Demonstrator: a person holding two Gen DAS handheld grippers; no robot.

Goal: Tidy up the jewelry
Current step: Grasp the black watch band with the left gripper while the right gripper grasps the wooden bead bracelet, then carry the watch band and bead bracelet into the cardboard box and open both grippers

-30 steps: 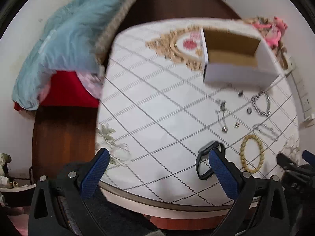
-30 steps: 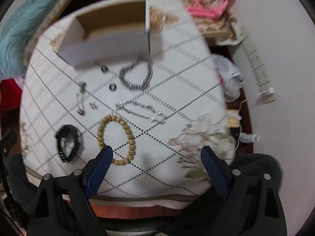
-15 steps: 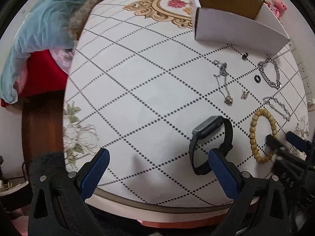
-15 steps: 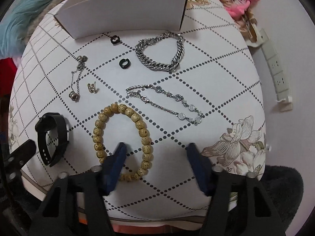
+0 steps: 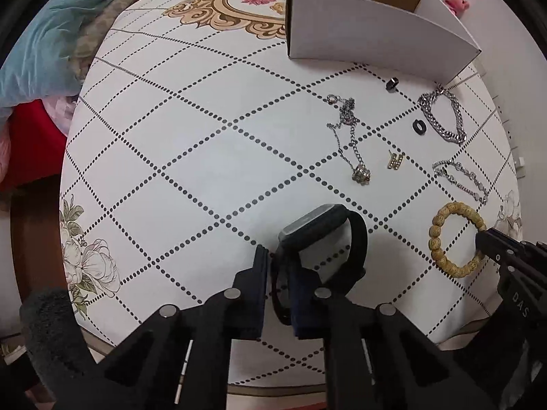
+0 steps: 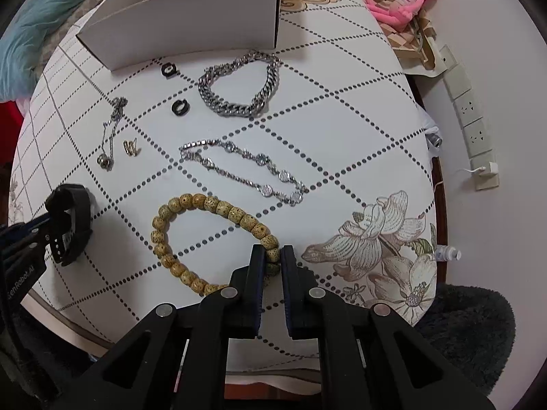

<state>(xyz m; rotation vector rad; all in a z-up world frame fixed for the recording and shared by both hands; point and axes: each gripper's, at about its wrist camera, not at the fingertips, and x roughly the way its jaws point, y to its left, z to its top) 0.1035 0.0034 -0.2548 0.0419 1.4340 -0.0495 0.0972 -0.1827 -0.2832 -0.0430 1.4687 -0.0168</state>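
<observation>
My left gripper (image 5: 278, 266) is shut on the strap of a black watch (image 5: 321, 229) that lies near the table's front edge; the watch also shows in the right wrist view (image 6: 70, 222). My right gripper (image 6: 272, 256) is shut on a tan bead bracelet (image 6: 191, 205), which also shows in the left wrist view (image 5: 444, 239). A heavy silver chain bracelet (image 6: 239, 85), a crystal bracelet (image 6: 246, 167), a thin pendant necklace (image 5: 348, 140), a gold charm (image 5: 395, 160) and two black rings (image 6: 179, 106) lie on the cloth. An open white box (image 6: 184, 24) stands at the back.
The round table (image 5: 171, 119) has a white dotted-diamond cloth. A blue cushion (image 5: 44, 24) and red fabric lie to the left. A pink plush toy (image 6: 400, 0) and a power strip (image 6: 471, 116) are off the right edge.
Both grippers moved forward and down to the table. The left closed on the watch strap, the right closed on the bead bracelet.
</observation>
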